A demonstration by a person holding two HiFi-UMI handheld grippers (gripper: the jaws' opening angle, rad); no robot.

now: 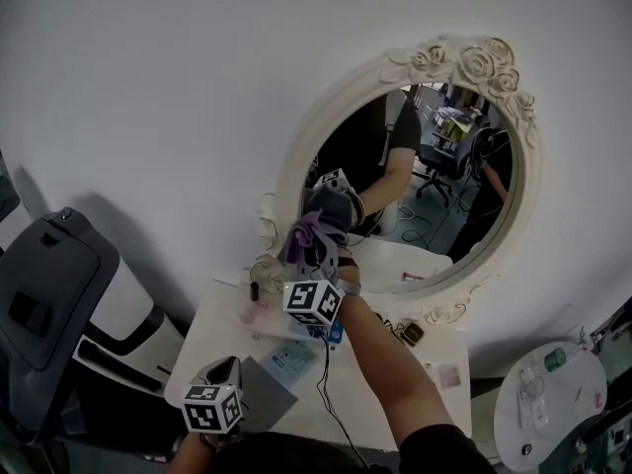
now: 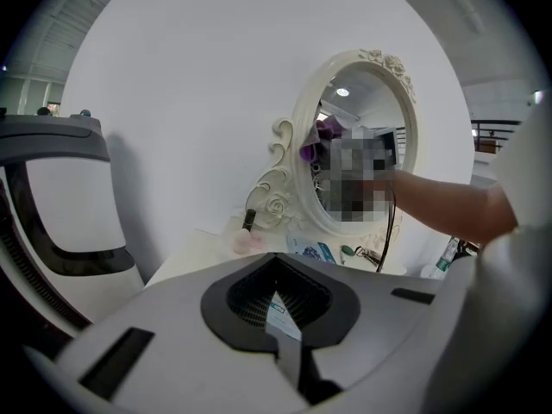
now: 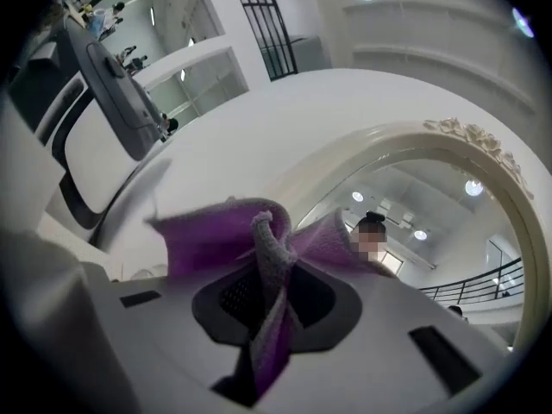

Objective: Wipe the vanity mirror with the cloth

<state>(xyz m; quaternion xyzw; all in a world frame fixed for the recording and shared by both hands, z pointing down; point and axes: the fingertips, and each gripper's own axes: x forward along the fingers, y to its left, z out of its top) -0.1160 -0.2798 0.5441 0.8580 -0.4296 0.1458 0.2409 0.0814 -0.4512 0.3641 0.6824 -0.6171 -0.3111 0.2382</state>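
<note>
Head view, looking steeply down: an oval vanity mirror (image 1: pixel 449 166) w/ an ornate cream frame (image 1: pixel 476 62), carved roses at its top, stood on a white table (image 1: pixel 222 329) against a white wall. The right gripper (image 1: pixel 316 240) was up at the lower-left part of the glass, just inside the frame. Its jaws were clamped tight on a purple cloth (image 1: pixel 299 233), which bunched & fanned out past the tips. Cloth & gripper met their own reflection there, so the cloth appeared to touch the glass. In the right gripper view the cloth ran up the seam btwn the closed jaws & spread to both sides in front of the mirror's curved frame. The person's right forearm (image 1: pixel 395 373) stretched across the table toward the mirror, w/ a thin black cable (image 1: pixel 324 393) running alongside it. The left gripper (image 1: pixel 225 371) sat low near the table's front-left corner, well apart from the mirror & just beside a grey sheet (image 1: pixel 265 395). Its jaws were drawn together. A small white sliver (image 2: pixel 280 311) w/ blue print showed at their seam, & it could not be told whether that was something pinched or part of the jaw. Near the mirror's foot lay a blue & white packet (image 1: pixel 293 360), a pink item (image 1: pixel 259 312) & a small dark bottle (image 1: pixel 254 290). A grey & white chair-like unit (image 1: pixel 54 304) stood at left. A small round white table (image 1: pixel 558 403) w/ bottles on it stood at btm right.
</note>
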